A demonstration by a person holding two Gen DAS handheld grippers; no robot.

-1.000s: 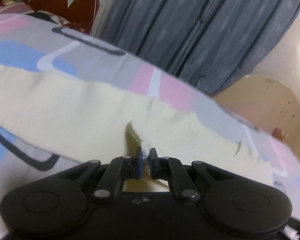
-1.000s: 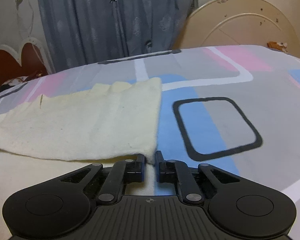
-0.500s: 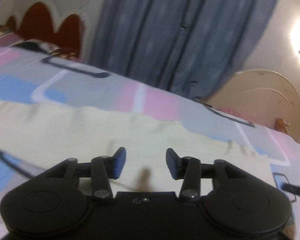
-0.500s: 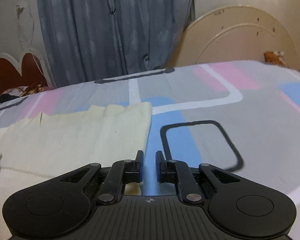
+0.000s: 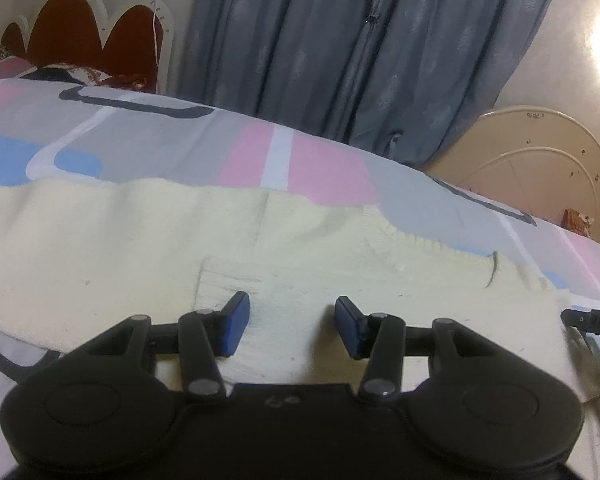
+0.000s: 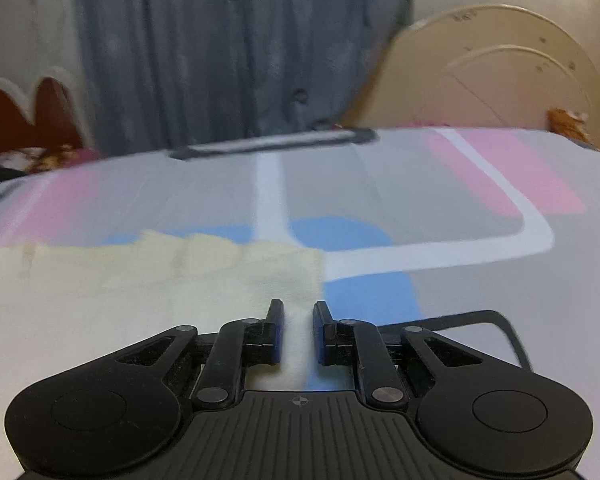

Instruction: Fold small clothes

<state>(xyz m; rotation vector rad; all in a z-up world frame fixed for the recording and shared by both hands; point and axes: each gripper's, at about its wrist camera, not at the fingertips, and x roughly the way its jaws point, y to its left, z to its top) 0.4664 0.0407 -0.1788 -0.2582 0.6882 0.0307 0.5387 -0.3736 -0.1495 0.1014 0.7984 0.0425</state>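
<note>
A pale cream garment [image 5: 148, 248] lies spread flat on the bed, over a bedspread [image 5: 172, 140] patterned in grey, pink, blue and white with dark outlined rectangles. Seen from the left wrist, the cloth stretches across nearly the whole width of the bed, its far edge uneven and a small slit showing near its right end.

The left gripper [image 5: 290, 322] hovers low over the near part of the garment, its blue-padded jaws wide apart with nothing between them — only cream fabric shows in the gap.

The right gripper [image 6: 298, 330] sits at the garment's right-hand edge [image 6: 318, 280], where cream cloth meets a blue patch of the bedspread. Its jaws stand a little apart and hold nothing; whether they touch the fabric I cannot tell — that view is blurred.

Behind the bed hangs a grey-blue curtain [image 5: 340, 48]. A scalloped red-and-white headboard [image 5: 88, 36] stands to the left, and a round cream panel [image 5: 540, 172] leans against the wall to the right.
</note>
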